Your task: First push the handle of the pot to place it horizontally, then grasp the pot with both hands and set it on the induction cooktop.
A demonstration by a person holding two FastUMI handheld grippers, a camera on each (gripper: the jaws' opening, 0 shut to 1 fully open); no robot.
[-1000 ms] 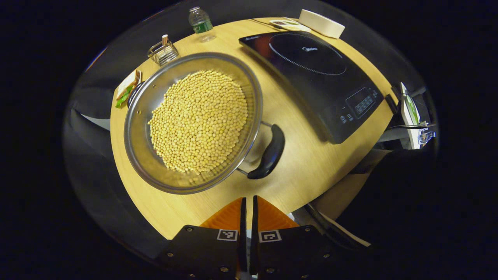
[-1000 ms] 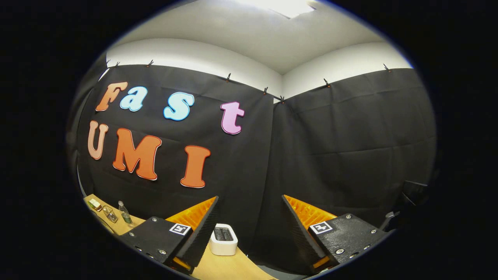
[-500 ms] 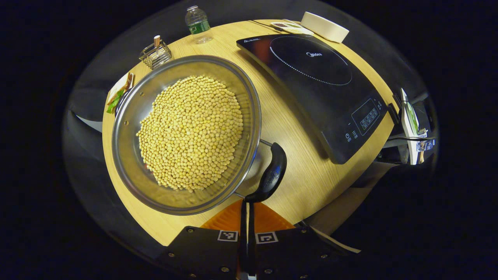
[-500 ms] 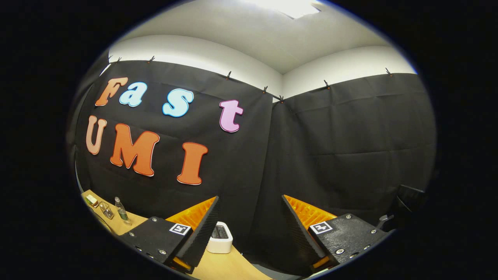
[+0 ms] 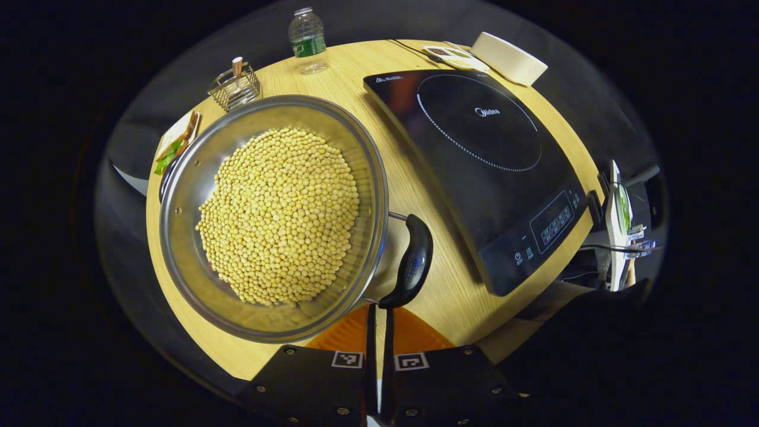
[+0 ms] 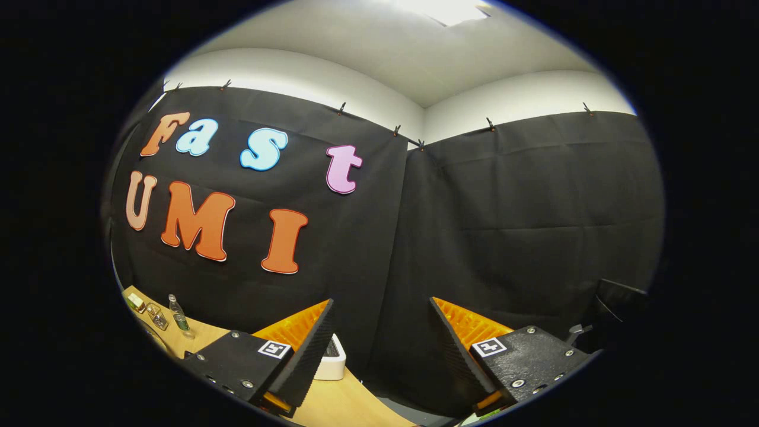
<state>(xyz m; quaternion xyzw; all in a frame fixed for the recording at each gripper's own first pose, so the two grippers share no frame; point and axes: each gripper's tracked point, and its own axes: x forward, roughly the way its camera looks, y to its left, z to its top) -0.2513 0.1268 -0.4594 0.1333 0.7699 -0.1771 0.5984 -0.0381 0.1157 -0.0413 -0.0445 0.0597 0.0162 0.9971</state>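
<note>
My left tool [image 5: 379, 311] has its fingers pressed together with nothing between them, their tips right at the lower end of the pot's black handle [image 5: 410, 263]; whether they touch it I cannot tell. The pot [image 5: 195, 196] sits on the counter [image 5: 439, 284] at about 10 o'clock from the tool in the left gripper view, a wide steel pan heaped with pale yellow beans [image 5: 278, 213] that cover its floor. Its handle juts out at the pot's 4 o'clock side, and its far handle is hidden behind the rim. The cooktop [image 5: 480, 154] lies just beside the pot toward 2 o'clock, its glass bare. Beyond the pot, at 11 o'clock, stand a wire basket [image 5: 234, 89] holding something small I cannot make out, and a water bottle [image 5: 308, 41]. At the counter's far edge rests a white roll [image 5: 509, 57], partly cut off, beside a flat packet [image 5: 453, 54]. Some green and white wrappers [image 5: 172, 148] peek out from behind the pot at 9 o'clock. My right tool [image 6: 379, 338] is raised, fingers spread wide apart and holding nothing, pointing at the black cloth; a white box [image 6: 328, 363] on the counter is half hidden behind its left finger.
</note>
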